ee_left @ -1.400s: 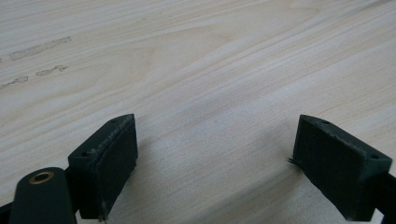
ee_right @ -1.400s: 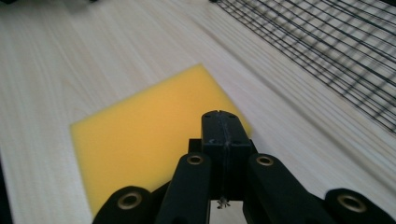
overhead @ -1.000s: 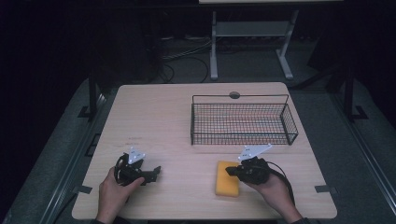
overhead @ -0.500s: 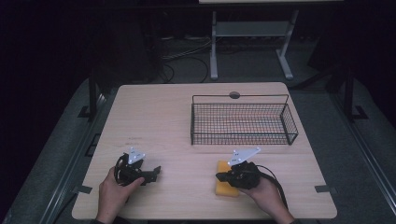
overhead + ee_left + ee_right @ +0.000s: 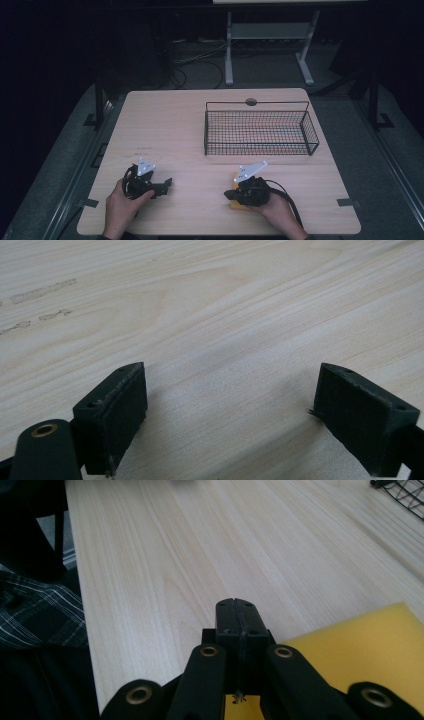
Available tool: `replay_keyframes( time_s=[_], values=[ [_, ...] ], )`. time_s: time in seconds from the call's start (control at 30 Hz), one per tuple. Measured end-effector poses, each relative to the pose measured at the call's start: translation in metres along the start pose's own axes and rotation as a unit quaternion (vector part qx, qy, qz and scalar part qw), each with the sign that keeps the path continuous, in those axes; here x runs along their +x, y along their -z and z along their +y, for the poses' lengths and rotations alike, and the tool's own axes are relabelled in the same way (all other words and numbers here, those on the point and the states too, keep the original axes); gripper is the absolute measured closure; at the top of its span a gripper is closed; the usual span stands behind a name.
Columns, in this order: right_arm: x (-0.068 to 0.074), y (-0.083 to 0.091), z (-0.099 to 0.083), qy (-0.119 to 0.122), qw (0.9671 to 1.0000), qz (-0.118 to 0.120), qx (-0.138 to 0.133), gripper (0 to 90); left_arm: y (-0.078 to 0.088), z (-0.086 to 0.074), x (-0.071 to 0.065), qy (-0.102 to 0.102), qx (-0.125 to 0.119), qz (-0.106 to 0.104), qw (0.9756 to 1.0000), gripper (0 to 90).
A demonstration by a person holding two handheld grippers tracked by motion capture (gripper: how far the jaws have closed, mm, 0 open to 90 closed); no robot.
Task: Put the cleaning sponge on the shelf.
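Observation:
A yellow sponge (image 5: 235, 205) lies flat near the table's front edge, right of centre, mostly covered by my right hand. My right gripper (image 5: 229, 194) rests low over it, pointing left, shut with nothing between its jaws. In the right gripper view the two jaws (image 5: 237, 606) are pressed together above the sponge's (image 5: 360, 645) left corner, with bare wood ahead of them. My left gripper (image 5: 167, 183) sits at the front left, pointing right. Its jaws stand wide apart over bare wood (image 5: 230, 390), and it is open and holds nothing.
A black wire basket (image 5: 260, 131) stands at the back right of the wooden table (image 5: 170, 125). A round cable hole (image 5: 251, 102) sits behind it. The right gripper's cable (image 5: 292, 207) trails off the front edge. Plaid clothing (image 5: 30, 610) shows past the table's near edge.
My right gripper has moved left and a little toward the front edge, over the sponge, so less yellow shows. The left gripper has stayed in place.

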State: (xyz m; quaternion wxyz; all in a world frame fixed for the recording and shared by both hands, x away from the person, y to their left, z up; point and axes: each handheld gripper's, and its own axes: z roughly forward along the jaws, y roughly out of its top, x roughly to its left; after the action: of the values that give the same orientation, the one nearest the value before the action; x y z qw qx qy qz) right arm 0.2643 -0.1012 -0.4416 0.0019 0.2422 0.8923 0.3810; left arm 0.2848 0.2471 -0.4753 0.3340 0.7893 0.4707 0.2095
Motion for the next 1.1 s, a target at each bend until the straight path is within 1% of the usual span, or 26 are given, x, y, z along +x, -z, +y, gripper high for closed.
replay_keyframes(
  time_s=[0.07,0.23,0.4,0.57,0.6,0.73,0.83,0.9,1.03,1.07,1.1],
  values=[
    [-0.002,0.003,-0.002,-0.002,1.0,-0.001,0.004,89.5,0.0,0.0,0.0,0.0,0.0,0.0,1.0,12.9],
    [-0.004,0.007,-0.005,-0.008,0.9999,-0.004,0.003,89.5,0.0,0.0,0.0,0.0,0.0,0.0,1.0,12.9],
    [-0.004,0.01,-0.007,-0.007,0.9999,-0.009,0.006,89.5,0.0,0.0,0.0,0.0,0.0,0.0,1.0,12.9],
    [-0.006,0.016,-0.014,-0.015,0.9997,-0.015,0.007,89.5,0.0,0.0,0.0,0.0,0.0,0.0,1.0,12.9],
    [-0.008,0.019,-0.017,-0.016,0.9996,-0.02,0.008,89.5,0.0,0.0,0.0,0.0,0.0,0.0,1.0,12.9],
    [-0.011,0.026,-0.022,-0.025,0.9993,-0.027,0.007,89.5,0.0,0.0,0.0,0.0,0.0,0.0,1.0,12.9],
    [-0.013,0.029,-0.025,-0.027,0.9992,-0.03,0.007,89.5,0.0,0.0,0.0,0.0,0.0,0.0,1.0,12.9],
    [-0.015,0.034,-0.029,-0.033,0.9988,-0.036,0.008,89.5,0.0,0.0,0.0,0.0,0.0,0.0,1.0,12.9],
    [-0.02,0.04,-0.033,-0.036,0.9984,-0.042,0.009,89.5,0.0,0.0,0.0,0.0,0.0,0.0,1.0,13.0],
    [-0.023,0.043,-0.036,-0.041,0.998,-0.046,0.01,89.5,0.0,0.0,0.0,0.0,-0.001,0.0,1.0,12.9],
    [-0.023,0.043,-0.036,-0.041,0.998,-0.046,0.01,89.5,0.0,0.0,0.0,0.0,-0.001,0.0,1.0,12.9]
  ],
)
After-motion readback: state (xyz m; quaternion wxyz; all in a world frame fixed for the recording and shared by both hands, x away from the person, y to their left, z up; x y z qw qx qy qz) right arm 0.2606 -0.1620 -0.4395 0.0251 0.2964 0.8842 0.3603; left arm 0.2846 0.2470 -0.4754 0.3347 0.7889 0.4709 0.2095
